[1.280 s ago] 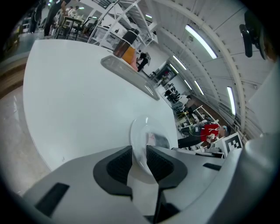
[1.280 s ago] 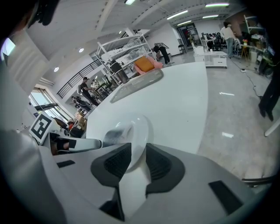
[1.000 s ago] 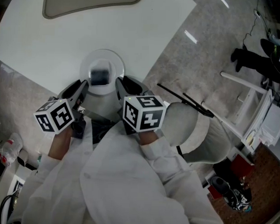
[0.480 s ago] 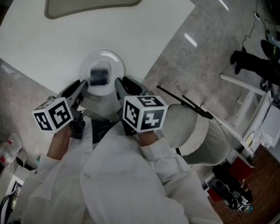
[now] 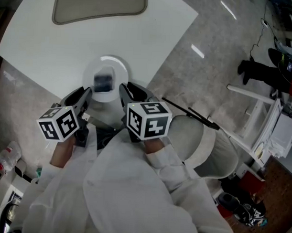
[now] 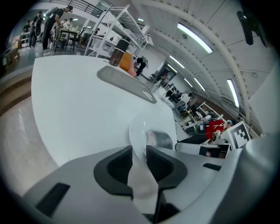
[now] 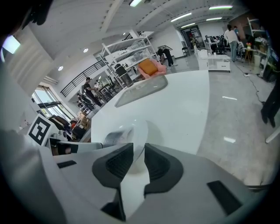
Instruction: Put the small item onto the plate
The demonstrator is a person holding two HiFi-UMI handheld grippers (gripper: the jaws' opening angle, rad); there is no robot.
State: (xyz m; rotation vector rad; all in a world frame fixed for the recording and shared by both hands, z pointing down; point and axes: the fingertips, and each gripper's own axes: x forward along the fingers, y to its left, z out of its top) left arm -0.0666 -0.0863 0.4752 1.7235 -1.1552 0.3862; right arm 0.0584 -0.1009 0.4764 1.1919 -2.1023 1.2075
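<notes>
The head view looks steeply down from above the person onto the near corner of the white worktop (image 5: 48, 48), with floor at the right. The left gripper (image 5: 87, 91) view sits low and close at that edge, facing along its jaws across the worktop. The right gripper (image 5: 123, 88) view does likewise from the other side. All three share the plate (image 5: 120, 69) and the grey tray (image 5: 99, 4) beyond. Each gripper view also catches the other's marker cube (image 6: 238, 133).

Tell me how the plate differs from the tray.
The plate is round; the tray is oblong with rounded corners. The plate is white and carries a small dark item; the tray is beige and looks empty. The plate is by the near edge of the table, the tray at its far side. Both are shallow.
</notes>
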